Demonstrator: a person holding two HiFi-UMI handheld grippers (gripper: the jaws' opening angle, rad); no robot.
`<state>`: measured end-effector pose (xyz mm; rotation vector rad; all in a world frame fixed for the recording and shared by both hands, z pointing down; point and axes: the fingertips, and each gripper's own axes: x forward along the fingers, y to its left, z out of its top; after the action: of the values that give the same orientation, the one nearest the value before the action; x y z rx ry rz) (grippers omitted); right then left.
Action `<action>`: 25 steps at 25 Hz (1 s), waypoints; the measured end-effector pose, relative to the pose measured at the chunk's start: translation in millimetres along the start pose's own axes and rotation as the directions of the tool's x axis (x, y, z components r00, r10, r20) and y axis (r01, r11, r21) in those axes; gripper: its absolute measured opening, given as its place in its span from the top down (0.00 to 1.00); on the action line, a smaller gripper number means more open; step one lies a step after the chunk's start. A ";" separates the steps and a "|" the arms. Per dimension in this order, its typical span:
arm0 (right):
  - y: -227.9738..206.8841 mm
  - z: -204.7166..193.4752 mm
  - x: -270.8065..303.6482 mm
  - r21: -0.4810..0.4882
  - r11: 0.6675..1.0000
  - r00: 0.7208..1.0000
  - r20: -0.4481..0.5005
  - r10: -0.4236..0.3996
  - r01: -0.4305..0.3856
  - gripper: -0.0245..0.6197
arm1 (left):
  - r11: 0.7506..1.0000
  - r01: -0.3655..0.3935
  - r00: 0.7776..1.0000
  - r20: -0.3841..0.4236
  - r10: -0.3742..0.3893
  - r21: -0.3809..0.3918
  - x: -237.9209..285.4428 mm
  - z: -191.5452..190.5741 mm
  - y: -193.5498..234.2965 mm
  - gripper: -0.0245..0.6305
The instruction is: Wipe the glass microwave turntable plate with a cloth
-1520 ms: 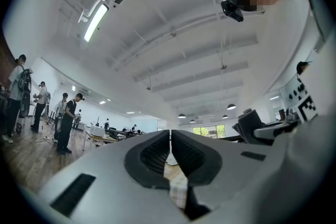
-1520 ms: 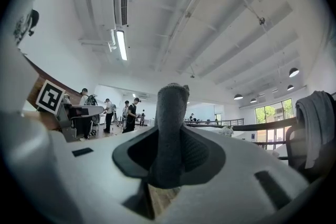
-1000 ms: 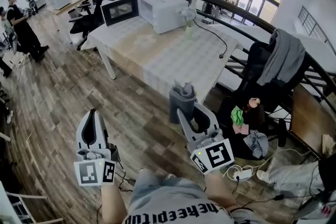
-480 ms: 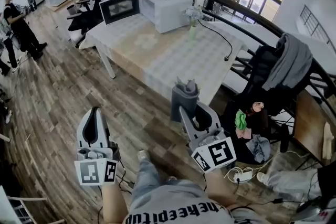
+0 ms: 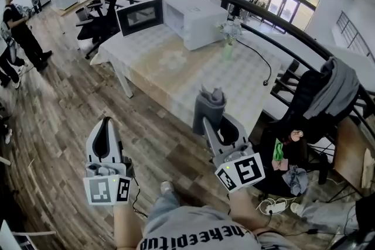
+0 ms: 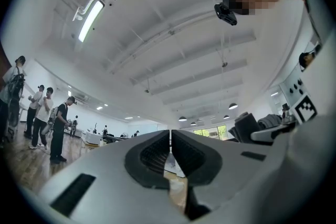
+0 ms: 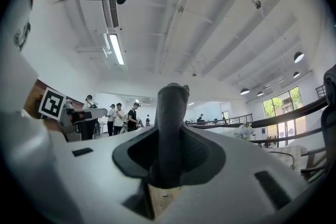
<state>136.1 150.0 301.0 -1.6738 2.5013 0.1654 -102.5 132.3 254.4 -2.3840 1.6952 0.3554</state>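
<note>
Grey cloth (image 5: 209,103) is pinched upright in right gripper (image 5: 212,120). Left gripper (image 5: 104,125) fingers are pressed together, nothing btwn. Both are held over wood floor (image 5: 58,126), short of table (image 5: 193,76) w/ microwave (image 5: 190,12). Glass plate can't be made out. Shirt (image 5: 205,234) print is only partly legible.

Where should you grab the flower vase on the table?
I'd grip the vase around its green body, below the flowers, coming in level from the near side with the empty left gripper. It stands upright, and the flowers crowd its top.
</note>
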 end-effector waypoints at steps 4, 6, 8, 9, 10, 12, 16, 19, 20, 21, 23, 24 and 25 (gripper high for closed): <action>1.8 -4.5 42.5 0.006 1.000 1.000 -0.001 -0.005 0.005 0.79 | 1.000 0.010 1.000 -0.001 -0.010 -0.008 31.8 -6.8 29.6 0.94; 5.2 -6.9 63.1 0.005 1.000 1.000 0.001 -0.009 0.009 0.79 | 1.000 0.016 1.000 0.001 -0.016 -0.010 46.0 -10.5 46.1 0.94; 9.0 -10.4 83.8 0.003 1.000 1.000 0.003 -0.016 0.016 0.79 | 1.000 0.025 1.000 0.005 -0.025 -0.011 59.2 -14.5 62.8 0.94; 10.8 -12.0 93.9 0.003 1.000 1.000 0.005 -0.020 0.020 0.79 | 0.999 0.032 0.999 0.007 -0.032 -0.011 65.4 -16.5 70.7 0.94; 12.4 -13.4 103.3 0.002 1.000 1.000 0.007 -0.025 0.025 0.79 | 0.999 0.039 0.999 0.008 -0.039 -0.010 71.2 -18.2 78.1 0.94; 15.8 -15.4 117.9 0.001 0.999 0.999 0.009 -0.034 0.034 0.79 | 0.999 0.054 0.998 0.011 -0.054 -0.005 80.0 -20.4 91.2 0.94; 18.8 -22.7 135.2 -0.008 0.999 0.999 -0.006 -0.050 0.049 0.79 | 0.997 0.077 0.997 0.029 -0.077 -0.019 92.8 -25.6 108.2 0.94; 16.7 -29.2 143.5 -0.012 0.998 0.998 -0.030 -0.061 0.061 0.79 | 0.995 0.092 0.995 0.029 -0.091 -0.035 102.3 -33.6 112.4 0.94; 16.6 -31.5 146.9 -0.014 0.998 0.997 -0.036 -0.063 0.062 0.79 | 0.995 0.093 0.995 0.029 -0.092 -0.040 105.4 -36.3 114.8 0.94; 16.2 -34.2 151.0 -0.015 0.998 0.997 -0.042 -0.063 0.062 0.79 | 0.995 0.092 0.995 0.029 -0.091 -0.046 108.7 -39.5 117.6 0.94; 13.8 -40.7 161.2 -0.012 0.998 0.997 -0.055 -0.061 0.061 0.79 | 0.994 0.088 0.996 0.023 -0.086 -0.058 115.9 -47.8 123.4 0.94; 11.8 -43.9 167.5 -0.009 0.998 0.996 -0.060 -0.059 0.059 0.79 | 0.995 0.084 0.996 0.018 -0.083 -0.061 120.0 -51.9 126.1 0.94; 9.7 -46.5 174.7 -0.006 0.998 0.996 -0.064 -0.055 0.055 0.79 | 0.995 0.080 0.997 0.014 -0.080 -0.060 124.7 -55.2 128.9 0.94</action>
<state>59.1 -13.0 318.0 -1.7751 2.4983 0.1139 -180.5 -37.9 266.5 -2.4793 1.6004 0.4131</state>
